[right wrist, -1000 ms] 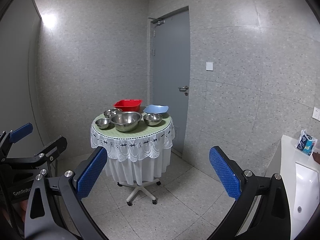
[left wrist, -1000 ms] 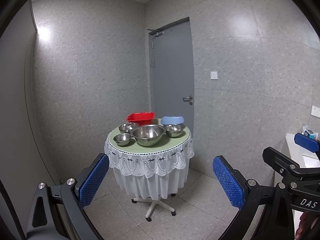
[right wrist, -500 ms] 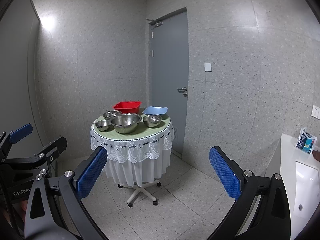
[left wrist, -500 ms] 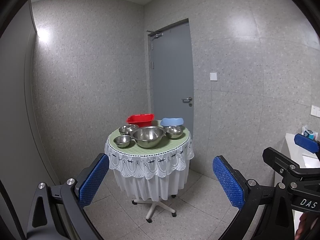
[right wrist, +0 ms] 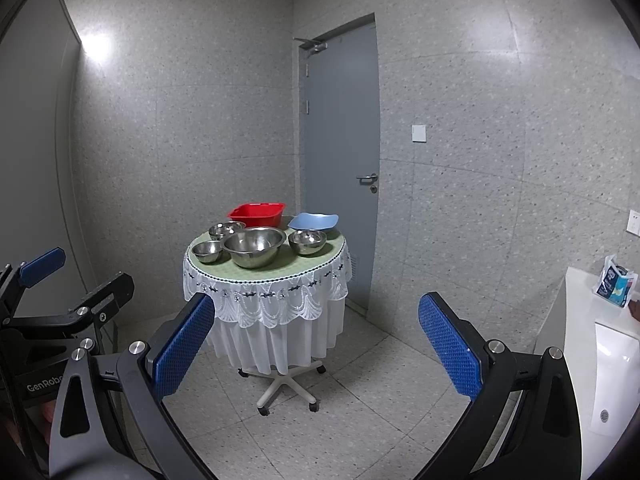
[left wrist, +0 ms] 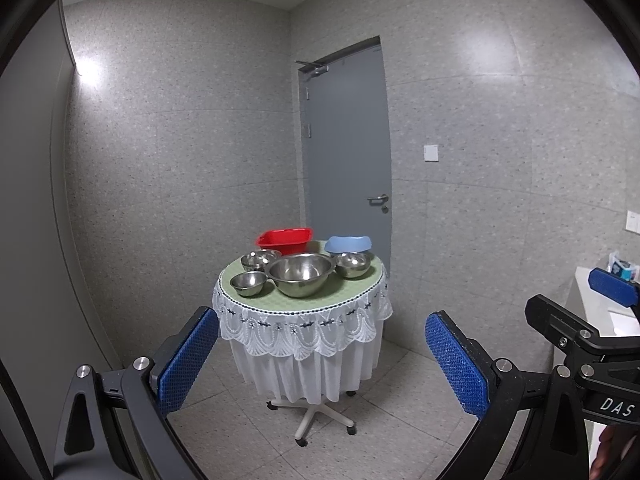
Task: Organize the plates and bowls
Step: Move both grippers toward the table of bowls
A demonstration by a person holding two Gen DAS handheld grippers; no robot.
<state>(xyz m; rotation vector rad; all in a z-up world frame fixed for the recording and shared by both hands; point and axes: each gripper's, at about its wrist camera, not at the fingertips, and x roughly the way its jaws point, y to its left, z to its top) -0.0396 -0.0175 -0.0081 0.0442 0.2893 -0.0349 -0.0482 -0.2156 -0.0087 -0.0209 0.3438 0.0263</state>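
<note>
A small round table [left wrist: 360, 286] [right wrist: 332, 258] with a green top and white lace cloth stands some way ahead. On it sit a large steel bowl [left wrist: 301, 274] [right wrist: 253, 246], three small steel bowls [left wrist: 249, 283] [left wrist: 260, 259] [left wrist: 353, 264], a red plastic basin [left wrist: 285, 240] [right wrist: 257, 213] and a blue plate [left wrist: 347, 244] [right wrist: 313, 221]. My left gripper [left wrist: 322, 342] and right gripper [right wrist: 316, 322] are both open, empty and well short of the table.
A grey door [left wrist: 348, 152] is shut behind the table. A white sink counter [right wrist: 600, 336] with a blue-white packet [right wrist: 614, 285] stands at the right. The table rests on a wheeled base [right wrist: 286, 390] on tiled floor.
Both grippers have drawn slightly closer to the table and tilted up a little. Nothing on the table has moved.
</note>
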